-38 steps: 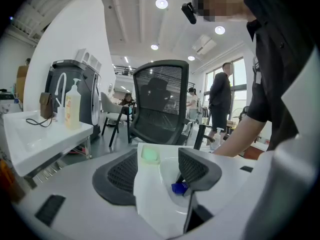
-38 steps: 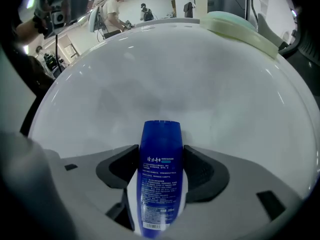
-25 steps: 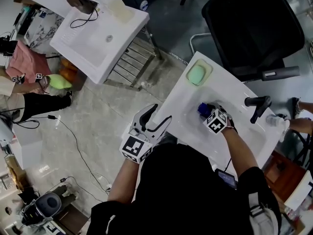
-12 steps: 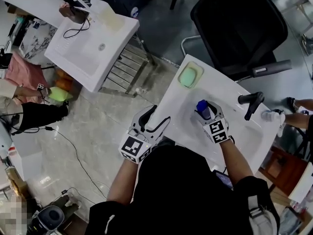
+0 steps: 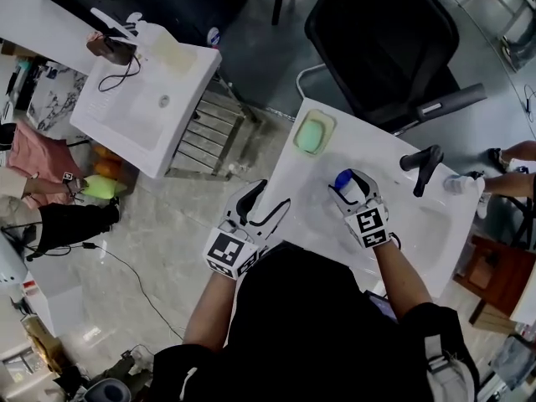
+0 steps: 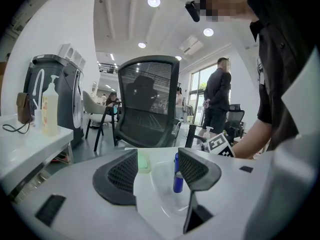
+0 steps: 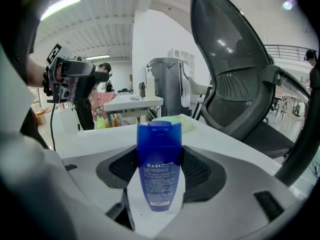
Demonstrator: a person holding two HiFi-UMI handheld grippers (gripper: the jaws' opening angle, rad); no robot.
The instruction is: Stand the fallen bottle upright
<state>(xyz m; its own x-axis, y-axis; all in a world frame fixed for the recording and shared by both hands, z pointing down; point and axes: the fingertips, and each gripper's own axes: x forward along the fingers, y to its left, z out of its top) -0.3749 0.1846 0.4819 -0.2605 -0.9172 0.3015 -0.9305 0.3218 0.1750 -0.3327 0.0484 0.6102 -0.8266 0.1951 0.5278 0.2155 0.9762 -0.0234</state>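
Observation:
A blue bottle [image 5: 342, 178] with a blue flip cap stands upright over the white sink basin [image 5: 402, 224], cap up. My right gripper [image 5: 348, 186] is shut on it, and in the right gripper view both pads press the bottle [image 7: 160, 176] at its sides. I cannot tell whether its base touches the basin floor. My left gripper [image 5: 270, 198] is open with nothing between its fingers, at the sink's near left edge. In the left gripper view the bottle [image 6: 178, 176] shows between the open left gripper [image 6: 156, 171] fingers, farther off.
A green soap [image 5: 312, 132] lies in a dish at the sink's far left corner. A black faucet [image 5: 421, 165] stands at the right. A black mesh chair [image 5: 377, 40] is behind the sink. Another white sink [image 5: 138, 107] stands at upper left. A person's hand [image 5: 502, 182] is at the right edge.
My right gripper has risen out of the basin and turned, bringing the blue bottle from lying to upright. The left gripper has barely moved.

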